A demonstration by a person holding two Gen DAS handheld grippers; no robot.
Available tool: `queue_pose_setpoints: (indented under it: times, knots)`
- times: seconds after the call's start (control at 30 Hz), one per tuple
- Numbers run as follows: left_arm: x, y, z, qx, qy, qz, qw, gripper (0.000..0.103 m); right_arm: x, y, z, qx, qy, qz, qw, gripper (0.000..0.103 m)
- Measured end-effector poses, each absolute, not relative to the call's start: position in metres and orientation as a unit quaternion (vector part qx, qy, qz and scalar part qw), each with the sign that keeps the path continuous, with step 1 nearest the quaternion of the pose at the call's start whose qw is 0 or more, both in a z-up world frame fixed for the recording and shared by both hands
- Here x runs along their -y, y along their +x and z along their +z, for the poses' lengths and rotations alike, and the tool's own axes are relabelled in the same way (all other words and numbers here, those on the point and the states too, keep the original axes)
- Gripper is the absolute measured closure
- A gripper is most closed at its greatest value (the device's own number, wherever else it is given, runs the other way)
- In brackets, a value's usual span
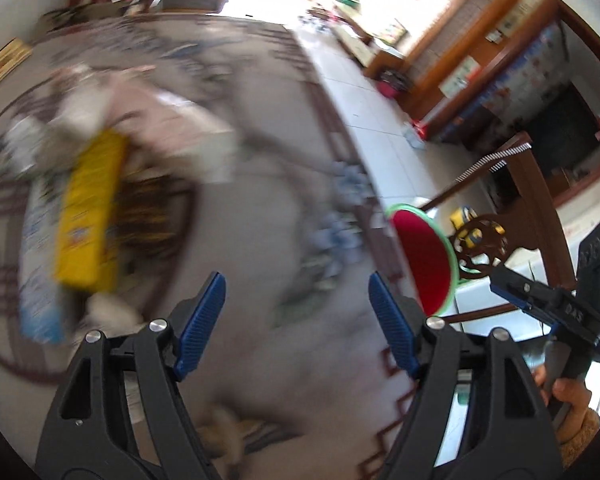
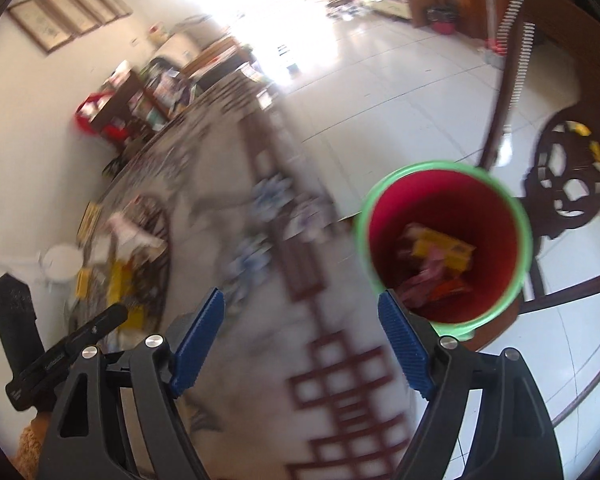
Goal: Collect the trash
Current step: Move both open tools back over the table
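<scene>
Hovering over the desk (image 2: 260, 360), both claws stood open and empty: left claw (image 1: 298, 320), right claw (image 2: 300, 340). The red bin (image 2: 496, 240) held wrappers (image 2: 440, 252).

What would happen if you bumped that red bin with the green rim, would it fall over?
Probably it would tip fairly easily. The red bin looks like thin plastic, tall and wider at the top. It seems to hold only a few wrappers, so it is likely light. It might slide on the smooth floor tiles first.

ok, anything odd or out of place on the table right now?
Yes: loose trash still heaped on the patterned table, including a yellow packet lying askew among wrappers. The red bin already holds some packets. Blur hides finer detail.
</scene>
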State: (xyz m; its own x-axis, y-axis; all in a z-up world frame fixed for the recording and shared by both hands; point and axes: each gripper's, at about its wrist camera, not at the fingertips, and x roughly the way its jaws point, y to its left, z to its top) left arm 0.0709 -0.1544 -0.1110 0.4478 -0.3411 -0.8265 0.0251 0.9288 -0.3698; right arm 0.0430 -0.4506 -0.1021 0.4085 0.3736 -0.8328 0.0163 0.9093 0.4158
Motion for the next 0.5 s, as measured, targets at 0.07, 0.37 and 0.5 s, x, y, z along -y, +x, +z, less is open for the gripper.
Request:
queue_pose_setpoints:
  times: [0.07,0.37,0.5]
  knots:
    - [0.130,0.061,-0.112,-0.514,-0.161,-0.093,0.837,0.032,0.424,0.040,-0.105,-0.541,0.177,0.127,0.812,0.025]
    - [0.037,0.033,-0.106,-0.497,-0.191,-0.047,0.845,0.032,0.296,0.027,-0.121,-0.581,0.150,0.208,0.772,0.020]
    - [-0.003,0.026,-0.111,-0.499,-0.206,-0.031,0.841,0.032,0.244,0.025,-0.134,-0.598,0.124,0.231,0.758,0.020]
